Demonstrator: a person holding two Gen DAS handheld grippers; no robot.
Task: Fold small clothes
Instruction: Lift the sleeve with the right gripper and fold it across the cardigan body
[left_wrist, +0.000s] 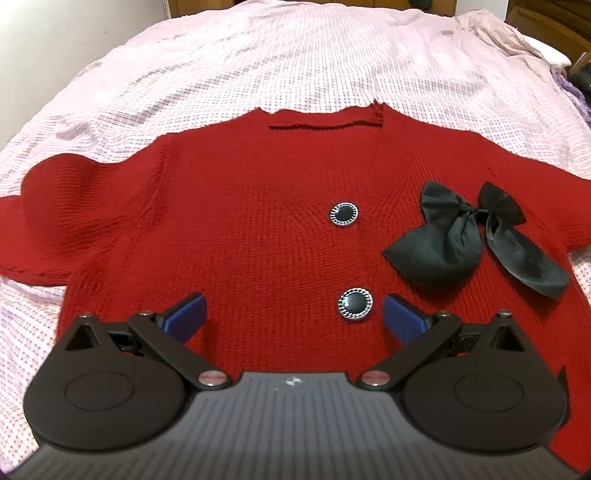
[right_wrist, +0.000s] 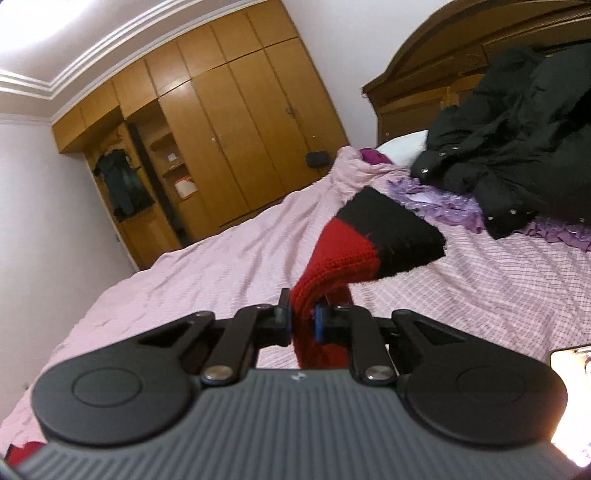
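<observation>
Red knit: your right gripper (right_wrist: 302, 320) pinches the sleeve (right_wrist: 343, 254); carry it across the sweater (left_wrist: 258, 221).
Left gripper (left_wrist: 293, 314): wide open, empty; press the body flat.

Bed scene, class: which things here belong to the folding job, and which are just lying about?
Job: red sweater; its sleeve, clamped in the right claw; open left claw.

Lying about: black coat; purple cloth; wardrobe.

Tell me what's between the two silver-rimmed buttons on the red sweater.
Only bare red knit of the sweater lies between the upper button and the lower button, as the left wrist view shows.
</observation>
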